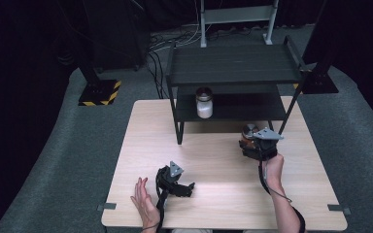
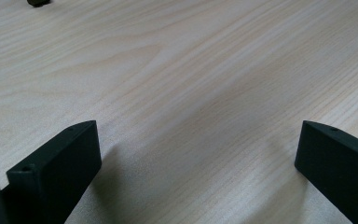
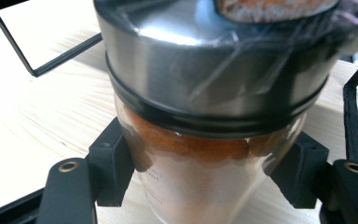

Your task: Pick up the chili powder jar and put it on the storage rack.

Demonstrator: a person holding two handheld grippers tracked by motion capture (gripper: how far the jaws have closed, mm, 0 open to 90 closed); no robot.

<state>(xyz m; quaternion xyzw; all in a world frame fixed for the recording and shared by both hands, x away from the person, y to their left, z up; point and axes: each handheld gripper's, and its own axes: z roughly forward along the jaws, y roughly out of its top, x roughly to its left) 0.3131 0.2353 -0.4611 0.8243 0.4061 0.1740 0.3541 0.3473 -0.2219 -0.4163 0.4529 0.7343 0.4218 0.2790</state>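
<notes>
A glass jar of orange-red powder with a shiny metal lid is clamped between the jaws of my right gripper, which is shut on it. In the high view that jar stands on the table just in front of the black shelf, with the right gripper behind it. My left gripper lies on the table near the front, jaws open, with a flat hand beside it. Its fingers stand wide over bare wood. A second jar with white contents sits on the shelf's lower level.
The wooden table carries the two-level black wire shelf at its back. Thin black shelf legs run close to the held jar. Grey carpet, cables and stand bases surround the table.
</notes>
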